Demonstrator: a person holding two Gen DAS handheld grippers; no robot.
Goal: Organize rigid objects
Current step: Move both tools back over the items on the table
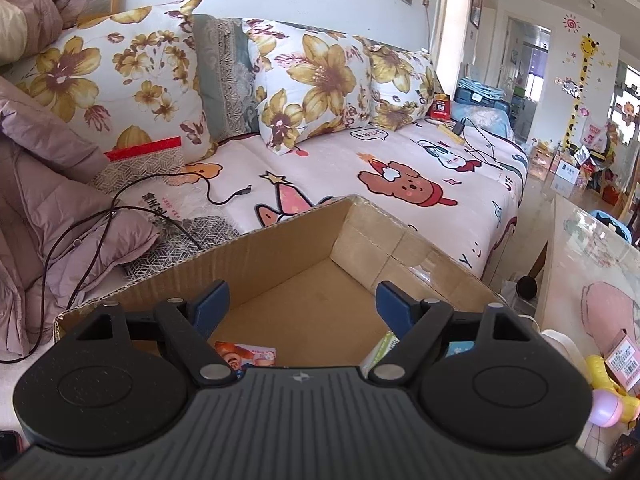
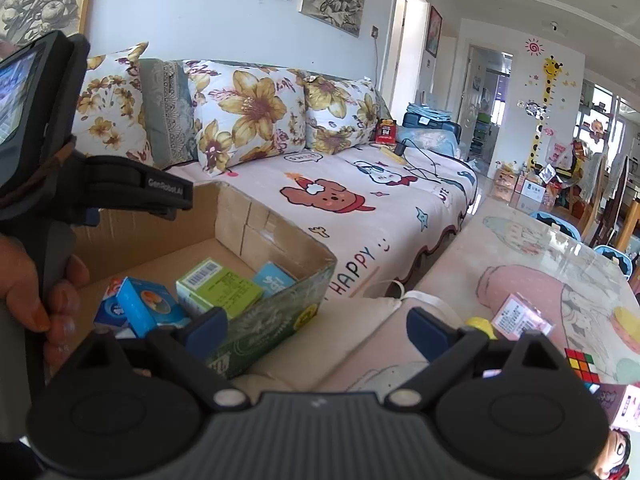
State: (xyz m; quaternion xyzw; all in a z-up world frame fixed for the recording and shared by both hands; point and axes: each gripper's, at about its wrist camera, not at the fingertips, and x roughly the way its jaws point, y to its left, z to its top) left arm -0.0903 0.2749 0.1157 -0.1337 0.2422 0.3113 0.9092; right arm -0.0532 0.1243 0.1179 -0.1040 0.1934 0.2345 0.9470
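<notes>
An open cardboard box (image 1: 280, 240) sits on the sofa in front of me, also in the right wrist view (image 2: 236, 216). Inside lie several small cartons: a green one (image 2: 220, 290), a blue one (image 2: 146, 306), a light blue one (image 2: 274, 278), and an orange-printed packet (image 1: 248, 354). My left gripper (image 1: 302, 300) hangs open over the box interior, nothing between its blue pads. My right gripper (image 2: 318, 330) is open over the box's near corner and a cushion, holding nothing. On the table to the right lie a pink carton (image 2: 520, 316), a Rubik's cube (image 2: 582, 364) and a yellow toy (image 2: 480, 326).
The left hand-held gripper body (image 2: 52, 160) and a person's fingers (image 2: 60, 300) fill the left of the right wrist view. Floral pillows (image 1: 312, 80) line the sofa back. A padded jacket (image 1: 40, 200) and black cables (image 1: 120, 216) lie left of the box. A glass-topped table (image 2: 540, 248) stands right.
</notes>
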